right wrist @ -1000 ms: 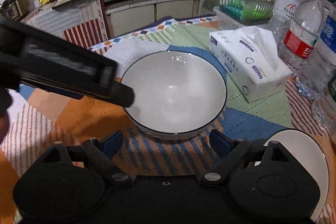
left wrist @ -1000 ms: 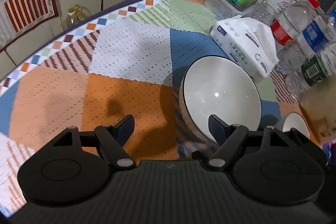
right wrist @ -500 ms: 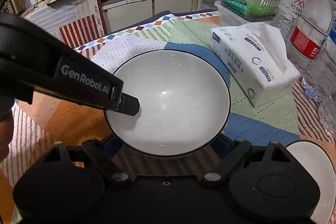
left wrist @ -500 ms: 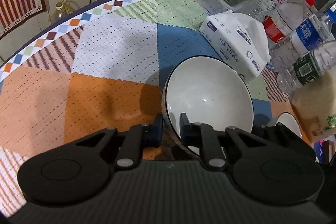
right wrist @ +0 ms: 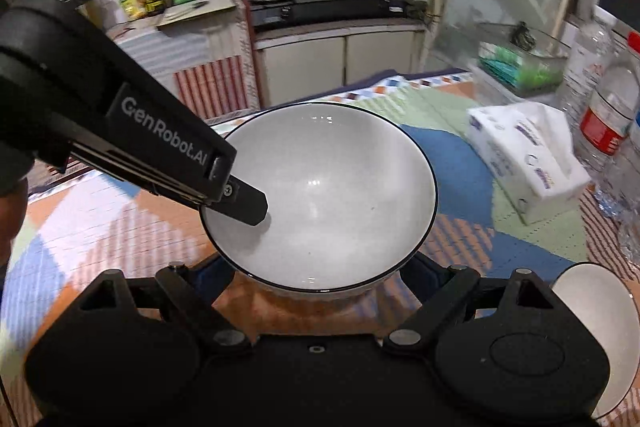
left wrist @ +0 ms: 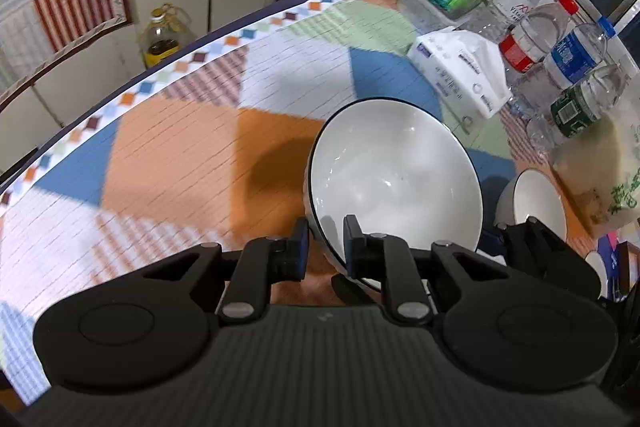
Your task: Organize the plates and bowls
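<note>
While my left gripper pinches the near rim of the large white bowl, 1 pad outside the wall and 1 inside, I judge this to be the carrying step: the bowl sits low centre-right in the left wrist view, and it looks raised off the patchwork tablecloth, though I cannot be sure. My right gripper is spread wide, fingers released, with the bowl's base between and above them at the bottom centre of its frame; whether they touch the bowl is hidden. Just beyond, at the right edge, sits a smaller white bowl, seen again in the lower right of the right wrist view. Farther up right lie a tissue pack and several water bottles.

Next, I think the big bowl needs a steady, level move toward its stacking place near the smaller bowl, since a 1-sided rim grip invites tipping; the right gripper could support it underneath.
</note>
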A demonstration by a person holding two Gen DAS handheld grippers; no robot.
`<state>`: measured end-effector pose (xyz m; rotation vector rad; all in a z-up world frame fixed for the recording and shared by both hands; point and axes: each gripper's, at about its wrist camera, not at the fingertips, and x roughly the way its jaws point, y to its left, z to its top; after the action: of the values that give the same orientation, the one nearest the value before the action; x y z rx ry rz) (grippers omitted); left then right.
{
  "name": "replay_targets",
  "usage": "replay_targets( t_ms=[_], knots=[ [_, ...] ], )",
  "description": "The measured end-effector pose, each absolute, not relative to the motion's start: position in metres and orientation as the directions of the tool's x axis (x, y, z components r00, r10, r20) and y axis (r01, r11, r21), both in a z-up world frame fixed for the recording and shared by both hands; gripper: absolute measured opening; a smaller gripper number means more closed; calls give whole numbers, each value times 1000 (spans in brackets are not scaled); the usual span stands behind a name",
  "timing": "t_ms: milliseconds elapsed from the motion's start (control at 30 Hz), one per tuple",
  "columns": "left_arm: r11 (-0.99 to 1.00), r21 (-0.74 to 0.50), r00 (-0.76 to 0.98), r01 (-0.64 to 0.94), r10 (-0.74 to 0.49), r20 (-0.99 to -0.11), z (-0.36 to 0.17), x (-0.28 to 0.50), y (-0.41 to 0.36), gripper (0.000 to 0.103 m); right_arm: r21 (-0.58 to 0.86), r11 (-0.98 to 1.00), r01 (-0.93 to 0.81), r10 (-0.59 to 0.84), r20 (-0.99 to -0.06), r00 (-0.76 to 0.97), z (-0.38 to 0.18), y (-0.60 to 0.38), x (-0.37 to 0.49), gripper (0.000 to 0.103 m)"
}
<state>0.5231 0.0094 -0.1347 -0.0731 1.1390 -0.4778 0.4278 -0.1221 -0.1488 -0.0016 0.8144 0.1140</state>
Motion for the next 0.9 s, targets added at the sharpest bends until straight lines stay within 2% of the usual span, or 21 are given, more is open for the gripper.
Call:
replay_targets(
  t_ms=[467, 900],
  knots=[
    [935, -224, 303, 275, -305, -903, -164, 501, 51, 16, 5, 971, -238, 163, -740, 653, -171, -69, 410, 92],
    [942, -220, 266, 253, -286, -921, -192, 502, 53, 15, -82, 952, -295, 121, -785, 607, -190, -50, 412, 91]
  ],
)
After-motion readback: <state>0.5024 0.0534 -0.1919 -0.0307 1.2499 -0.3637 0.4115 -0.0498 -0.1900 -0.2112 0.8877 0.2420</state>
